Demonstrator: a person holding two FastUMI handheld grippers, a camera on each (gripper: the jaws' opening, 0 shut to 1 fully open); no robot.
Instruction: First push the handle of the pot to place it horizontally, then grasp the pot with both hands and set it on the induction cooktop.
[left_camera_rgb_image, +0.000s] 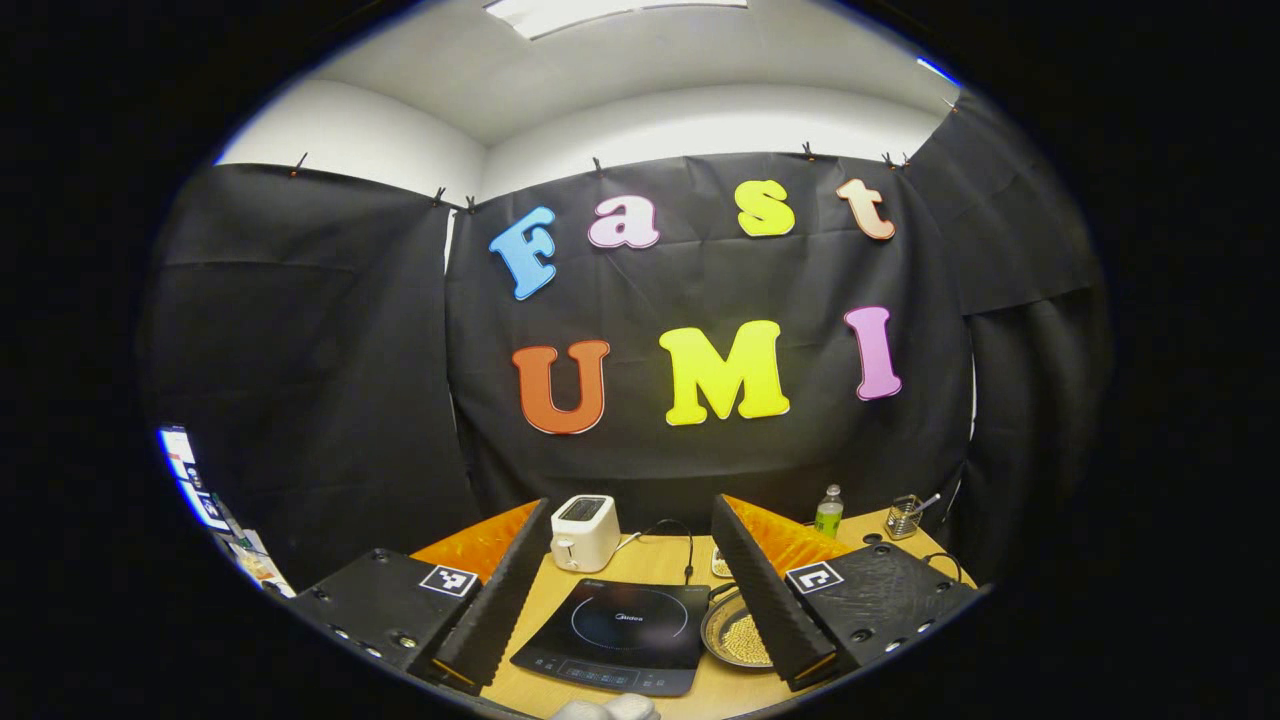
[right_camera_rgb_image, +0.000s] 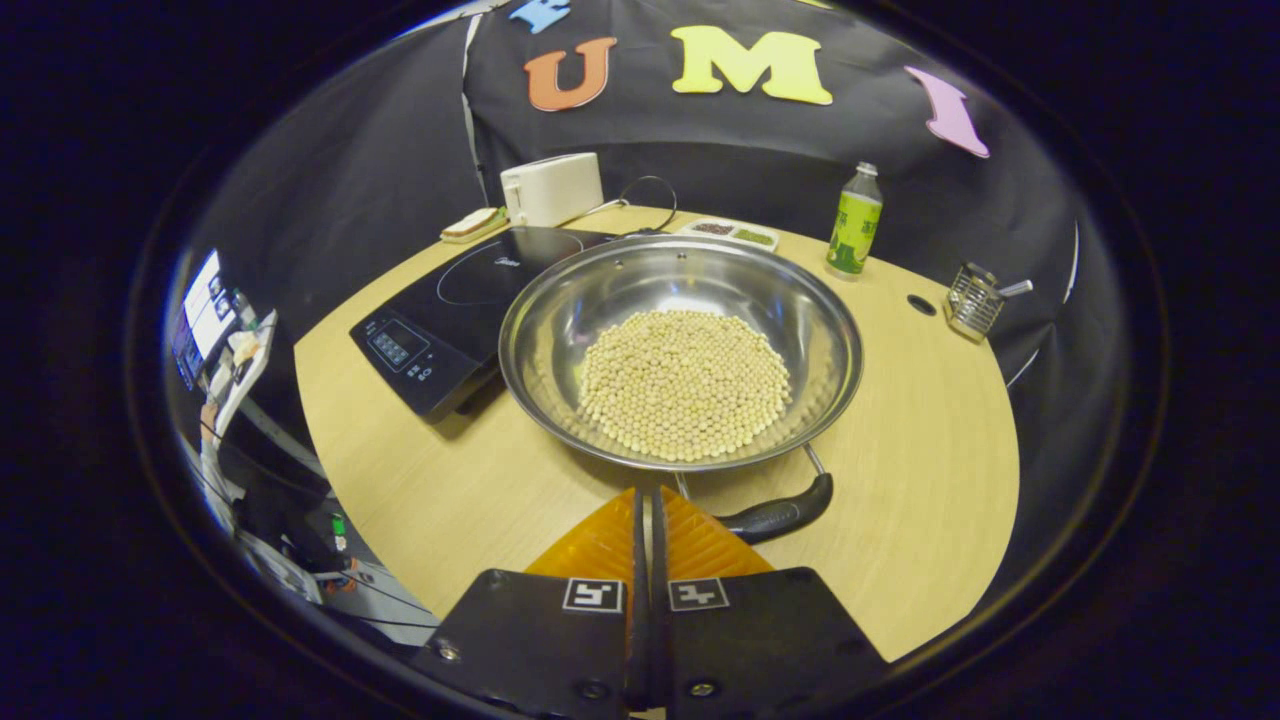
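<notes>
A wide steel pot (right_camera_rgb_image: 690, 275) holding pale beans (right_camera_rgb_image: 685, 385) sits on the wooden table (right_camera_rgb_image: 930, 450), its left rim next to the black induction cooktop (right_camera_rgb_image: 450, 300). The pot's black handle (right_camera_rgb_image: 785, 512) juts from the near rim and angles off to the right. My right gripper (right_camera_rgb_image: 647, 492) is shut with nothing between its fingers, its tips just short of the near rim and left of the handle. My left gripper (left_camera_rgb_image: 630, 502) is held open above the table's near side. The cooktop (left_camera_rgb_image: 620, 625) lies between its fingers, and the pot (left_camera_rgb_image: 730, 630) peeks out beside the right finger (left_camera_rgb_image: 765, 590).
A white toaster (right_camera_rgb_image: 550, 188) and its cord stand behind the cooktop, with a small snack plate (right_camera_rgb_image: 475, 222) to its left. A green bottle (right_camera_rgb_image: 855, 220), a divided dish (right_camera_rgb_image: 730, 232) and a wire holder (right_camera_rgb_image: 975, 300) line the far edge. The table edge curves close on both sides.
</notes>
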